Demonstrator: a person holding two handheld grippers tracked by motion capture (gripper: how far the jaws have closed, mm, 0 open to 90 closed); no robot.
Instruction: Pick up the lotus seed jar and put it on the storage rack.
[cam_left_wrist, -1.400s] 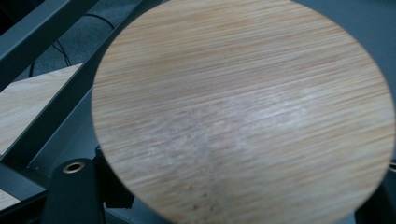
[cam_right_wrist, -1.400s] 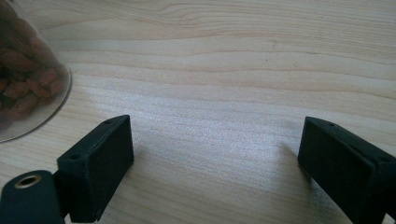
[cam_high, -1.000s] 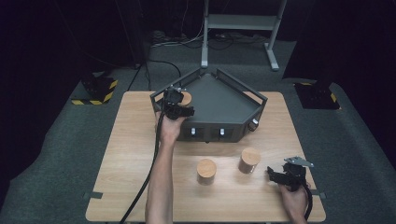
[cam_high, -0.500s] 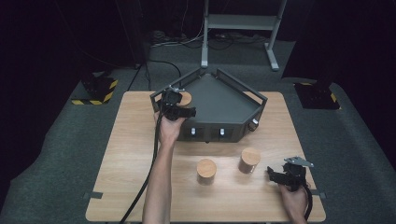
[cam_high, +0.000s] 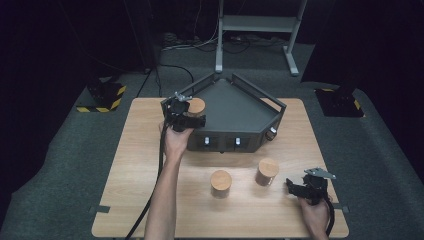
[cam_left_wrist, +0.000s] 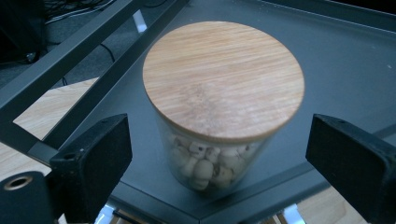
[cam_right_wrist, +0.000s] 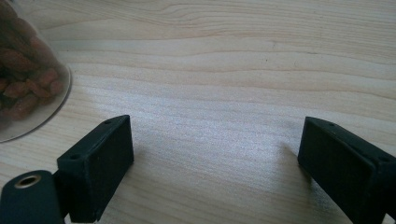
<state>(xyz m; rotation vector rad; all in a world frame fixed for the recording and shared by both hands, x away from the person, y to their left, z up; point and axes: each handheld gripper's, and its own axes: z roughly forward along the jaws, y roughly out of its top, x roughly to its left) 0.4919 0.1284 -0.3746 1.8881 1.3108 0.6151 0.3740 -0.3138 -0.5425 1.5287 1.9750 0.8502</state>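
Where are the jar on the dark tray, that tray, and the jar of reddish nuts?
Jar of pale beads (cam_left_wrist: 223, 79), left gripper view, wooden lid.
Dark tray (cam_high: 235, 107), high view, bare floor.
Jar of reddish nuts (cam_high: 267, 172), high view, lid.

Almond jar (cam_right_wrist: 28, 70) cut off by right gripper view's left edge.

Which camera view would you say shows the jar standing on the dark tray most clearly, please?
The left gripper view: the jar is close up, with its wooden lid and pale contents plain. In the high view it is small, beside the left gripper. The right gripper view looks elsewhere, at another jar's edge.
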